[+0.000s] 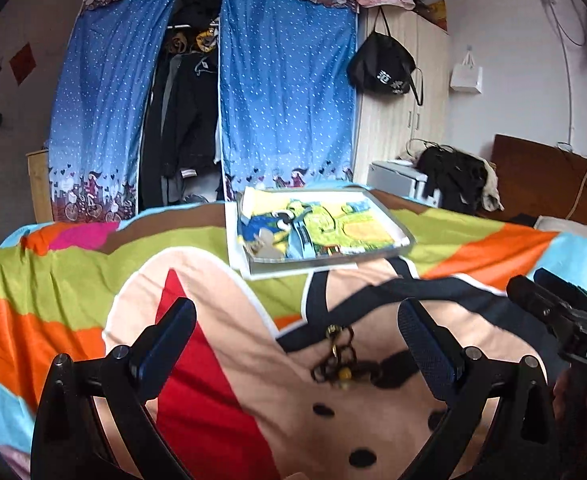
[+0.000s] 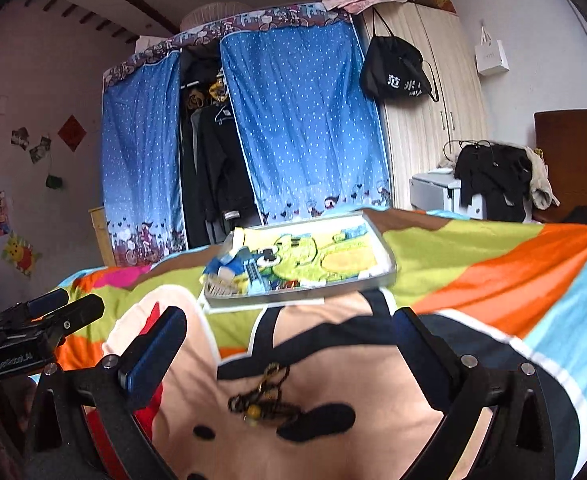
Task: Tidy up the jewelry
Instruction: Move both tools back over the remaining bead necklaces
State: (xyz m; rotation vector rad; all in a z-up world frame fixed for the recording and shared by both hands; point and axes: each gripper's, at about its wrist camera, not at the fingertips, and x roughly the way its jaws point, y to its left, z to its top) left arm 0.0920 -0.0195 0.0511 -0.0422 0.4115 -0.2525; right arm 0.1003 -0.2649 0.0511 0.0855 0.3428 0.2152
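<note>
A dark chain necklace with a yellow bead [image 1: 339, 356] lies bunched on the cartoon-print blanket [image 1: 73, 272]; it also shows in the right wrist view [image 2: 259, 398]. My left gripper [image 1: 297, 328] is open and empty, fingers either side of the necklace, just short of it. My right gripper [image 2: 293, 338] is open and empty, also over the necklace. A shallow metal tray [image 1: 407, 242] lined with a green and yellow cartoon cloth sits farther back on the bed; it also shows in the right wrist view [image 2: 391, 270]. Each gripper shows at the edge of the other's view.
A blue fabric wardrobe [image 1: 285, 92] with dark clothes stands behind the bed. A wooden cupboard [image 1: 397, 120] with a black bag [image 1: 385, 68] is at the right. A small white cabinet [image 1: 397, 178] with piled clothes and a headboard [image 1: 549, 180] lie right.
</note>
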